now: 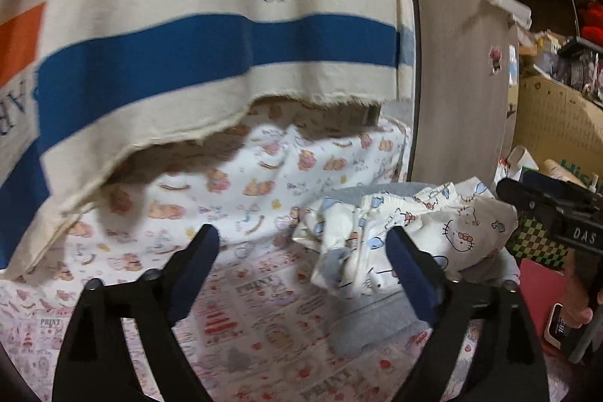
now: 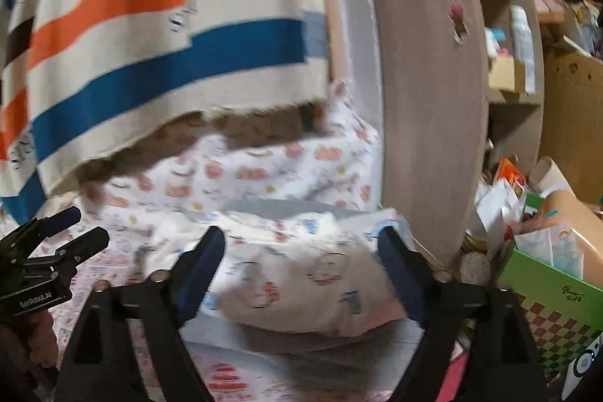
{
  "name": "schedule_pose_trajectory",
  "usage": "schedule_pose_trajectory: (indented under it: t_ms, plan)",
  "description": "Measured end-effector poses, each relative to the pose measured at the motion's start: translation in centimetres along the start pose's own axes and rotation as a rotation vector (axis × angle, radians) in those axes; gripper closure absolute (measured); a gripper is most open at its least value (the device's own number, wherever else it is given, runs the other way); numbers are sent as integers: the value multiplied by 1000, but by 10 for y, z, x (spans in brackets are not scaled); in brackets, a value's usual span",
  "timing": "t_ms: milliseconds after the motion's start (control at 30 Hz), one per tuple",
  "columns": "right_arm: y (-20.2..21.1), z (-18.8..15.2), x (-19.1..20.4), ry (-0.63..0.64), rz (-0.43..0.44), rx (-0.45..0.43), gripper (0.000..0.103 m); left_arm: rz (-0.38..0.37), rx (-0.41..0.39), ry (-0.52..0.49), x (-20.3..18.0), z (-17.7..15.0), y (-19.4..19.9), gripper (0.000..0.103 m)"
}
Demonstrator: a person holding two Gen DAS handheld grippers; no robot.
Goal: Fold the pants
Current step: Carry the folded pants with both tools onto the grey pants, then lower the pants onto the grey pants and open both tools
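The pants [image 1: 414,236] are white with a cartoon cat print and lie bunched in a heap on grey cloth on the patterned bed sheet [image 1: 241,319]. In the right wrist view the pants [image 2: 309,277] fill the space just ahead of my right gripper [image 2: 301,247], which is open and empty, its jaws wide on either side of the heap. My left gripper [image 1: 303,243] is open and empty, left of the heap, with its right finger [image 1: 410,270] in front of the cloth's edge. Each gripper shows in the other's view: the right one [image 1: 557,213] and the left one [image 2: 52,243].
A striped cream, orange and blue blanket [image 1: 211,36] hangs at the back over the bed. A wooden cabinet side [image 1: 459,81] stands right of the bed. Boxes and clutter [image 2: 546,232] crowd the floor at right, with a green checkered box [image 2: 550,319] nearest.
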State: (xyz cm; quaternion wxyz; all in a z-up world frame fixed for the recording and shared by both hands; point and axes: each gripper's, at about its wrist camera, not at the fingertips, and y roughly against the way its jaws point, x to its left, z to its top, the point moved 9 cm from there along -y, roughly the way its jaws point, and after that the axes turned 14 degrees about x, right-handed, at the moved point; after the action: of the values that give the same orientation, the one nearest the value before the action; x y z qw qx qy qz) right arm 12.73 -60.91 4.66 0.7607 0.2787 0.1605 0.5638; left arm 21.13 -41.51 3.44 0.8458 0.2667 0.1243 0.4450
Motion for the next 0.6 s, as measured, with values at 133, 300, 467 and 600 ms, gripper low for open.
schedule_pose_trajectory:
  t_ms: [133, 300, 467, 600]
  plan:
    - [13, -5, 22, 5, 14, -35, 1, 40, -49, 4, 18, -4, 24, 0]
    - [11, -19, 35, -34, 19, -35, 1, 27, -52, 37, 38, -19, 40, 0]
    - [-4, -39, 45, -35, -1, -6, 1, 21, -54, 66, 53, -41, 45, 0]
    - [-17, -54, 56, -14, -12, 14, 1, 15, -13, 98, 63, -64, 40, 0]
